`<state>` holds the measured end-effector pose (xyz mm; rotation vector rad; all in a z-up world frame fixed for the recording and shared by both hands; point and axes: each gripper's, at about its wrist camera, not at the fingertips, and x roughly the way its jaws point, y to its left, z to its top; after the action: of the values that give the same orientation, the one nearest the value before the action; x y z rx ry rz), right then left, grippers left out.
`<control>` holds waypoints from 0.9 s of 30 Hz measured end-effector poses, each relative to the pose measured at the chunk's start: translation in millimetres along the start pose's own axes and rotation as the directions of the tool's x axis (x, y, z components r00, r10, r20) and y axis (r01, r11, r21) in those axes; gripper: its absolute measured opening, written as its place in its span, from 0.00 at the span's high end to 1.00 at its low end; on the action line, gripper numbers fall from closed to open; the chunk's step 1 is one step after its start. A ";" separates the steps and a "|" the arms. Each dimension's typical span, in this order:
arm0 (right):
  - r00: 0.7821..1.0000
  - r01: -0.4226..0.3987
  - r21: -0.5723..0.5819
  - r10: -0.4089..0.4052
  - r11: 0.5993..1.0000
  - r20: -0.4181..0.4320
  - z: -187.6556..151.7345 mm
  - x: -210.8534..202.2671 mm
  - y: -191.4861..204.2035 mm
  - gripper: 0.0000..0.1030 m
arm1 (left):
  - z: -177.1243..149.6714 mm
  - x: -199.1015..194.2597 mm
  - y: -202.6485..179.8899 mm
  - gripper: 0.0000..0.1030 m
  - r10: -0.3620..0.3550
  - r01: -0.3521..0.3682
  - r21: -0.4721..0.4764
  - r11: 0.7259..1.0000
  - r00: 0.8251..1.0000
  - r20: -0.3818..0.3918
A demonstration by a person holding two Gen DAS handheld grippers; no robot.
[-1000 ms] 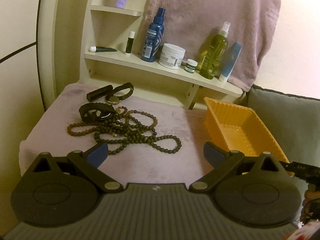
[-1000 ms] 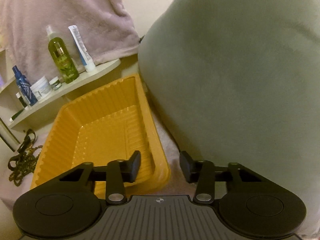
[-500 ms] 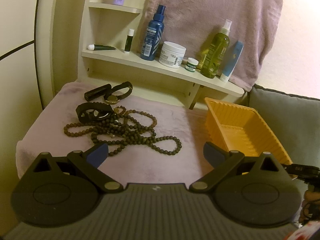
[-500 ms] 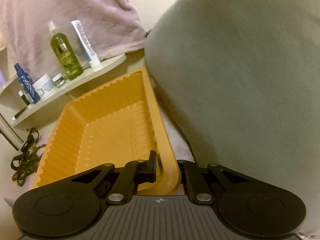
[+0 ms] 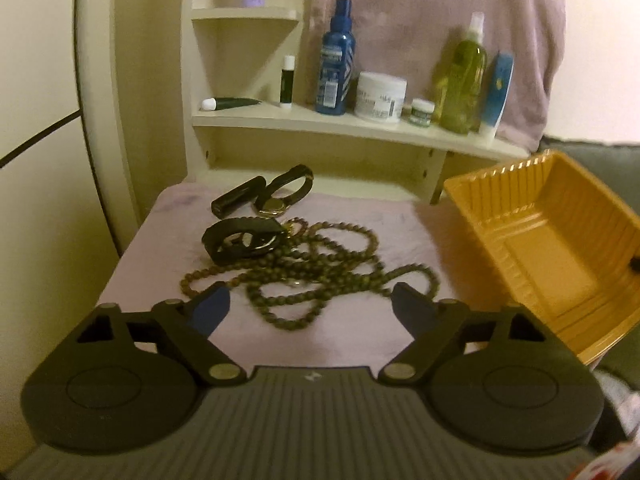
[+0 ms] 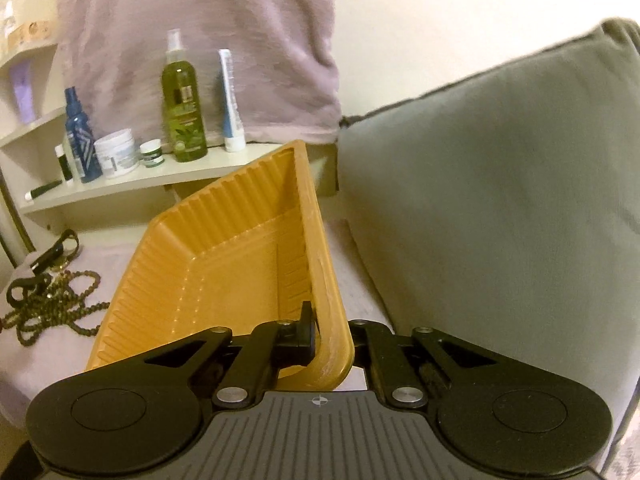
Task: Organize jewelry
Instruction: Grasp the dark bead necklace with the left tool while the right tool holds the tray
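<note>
A tangled brown bead necklace (image 5: 312,272) lies on the pink cloth, with a black watch (image 5: 240,240) on its far left and a second black-strapped watch (image 5: 280,196) behind. My left gripper (image 5: 310,304) hovers just before the beads, its jaws closing, nothing between them. My right gripper (image 6: 328,332) is shut on the near right rim of the orange tray (image 6: 224,264), which is lifted and tilted toward the jewelry. The same tray (image 5: 544,248) shows at the right of the left wrist view. The beads (image 6: 52,308) also appear at the left of the right wrist view.
A cream shelf (image 5: 360,124) behind the cloth carries a blue bottle (image 5: 334,60), a white jar (image 5: 380,96), a green spray bottle (image 5: 460,76) and tubes. A pink towel (image 5: 440,8) hangs above. A grey cushion (image 6: 500,200) stands at the right.
My right gripper closed on the orange tray's rim, then lifted and tilted it toward the left. My left gripper moved nearer the beads and its jaws narrowed a little.
</note>
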<state>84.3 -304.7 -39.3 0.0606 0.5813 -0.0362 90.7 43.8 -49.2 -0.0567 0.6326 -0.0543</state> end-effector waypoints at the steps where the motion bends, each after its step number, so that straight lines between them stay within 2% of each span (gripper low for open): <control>1: 1.000 0.003 -0.006 -0.003 1.000 -0.002 0.5 -0.5 1.7 0.95 | -1.6 5.5 1.8 0.21 0.002 -0.002 0.024 1.000 1.000 -0.004; 4: 1.000 0.015 -0.026 -0.015 1.000 -0.006 3.1 -0.9 6.6 0.95 | -5.9 23.5 11.0 0.29 -0.007 0.008 0.023 1.000 0.999 -0.036; 9: 0.999 0.036 -0.043 -0.036 0.998 -0.014 5.2 -1.3 10.5 0.95 | -6.6 48.0 26.6 0.58 0.013 -0.015 -0.032 0.999 0.998 -0.061; 13: 0.999 0.047 -0.056 -0.048 0.997 -0.022 5.0 -1.8 13.5 0.95 | -5.2 65.8 35.0 0.72 0.032 -0.036 -0.041 0.999 0.995 -0.094; 16: 0.998 0.050 -0.058 -0.052 0.997 -0.026 5.7 -0.5 14.7 0.95 | -4.5 70.3 35.4 0.75 0.028 -0.031 -0.030 0.999 0.995 -0.093; 20: 0.998 0.048 -0.056 -0.050 0.997 -0.027 6.9 2.5 14.5 0.95 | 1.2 70.5 30.8 0.94 0.050 -0.049 0.004 0.999 0.993 -0.106; 23: 0.999 0.045 -0.055 -0.047 0.997 -0.027 6.5 3.1 14.4 0.95 | 6.3 65.0 32.6 0.94 0.023 -0.022 0.002 1.000 0.994 -0.112; 27: 0.999 0.039 -0.048 -0.040 0.998 -0.023 5.2 2.9 12.4 0.95 | 25.0 45.6 29.3 0.94 0.008 -0.003 0.065 0.998 0.998 -0.069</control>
<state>90.1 -292.7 -36.0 0.0036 0.6071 -0.0599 143.1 70.8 -58.0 0.0096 0.7001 -0.0717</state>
